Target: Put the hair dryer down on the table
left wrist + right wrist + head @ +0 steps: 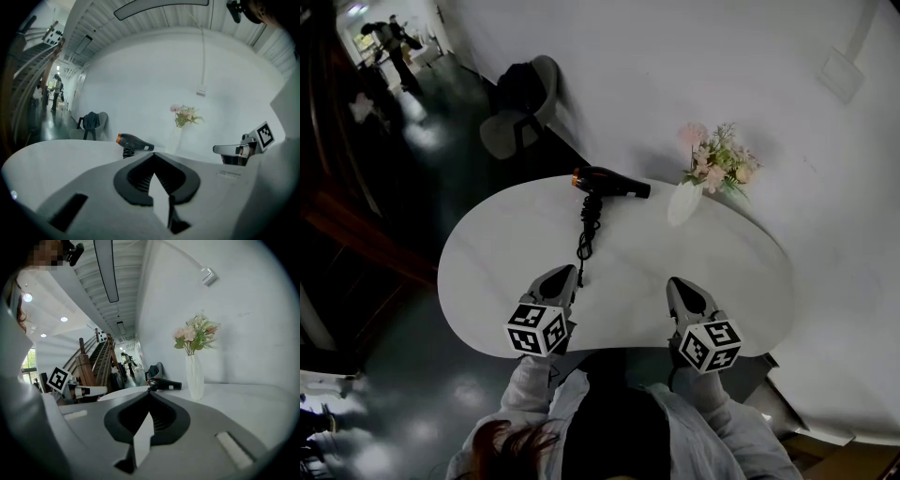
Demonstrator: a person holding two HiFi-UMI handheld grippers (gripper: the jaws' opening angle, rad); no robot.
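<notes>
A black hair dryer [609,183] with an orange rear ring lies on its side at the far part of the white table [487,253]. Its coiled black cord [587,230] trails toward me. The hair dryer [135,142] shows beyond the jaw tips in the left gripper view, and the hair dryer [164,384] likewise in the right gripper view. My left gripper [565,272] rests near the front edge, shut and empty, just short of the cord's end. My right gripper [680,283] sits beside it, also shut with nothing held. Both are well short of the dryer.
A white vase [684,202] of pink flowers [717,159] stands at the table's back right, close to the dryer's nozzle. A chair [520,108] with dark clothing stands beyond the table by the wall. People are far down the corridor at the upper left.
</notes>
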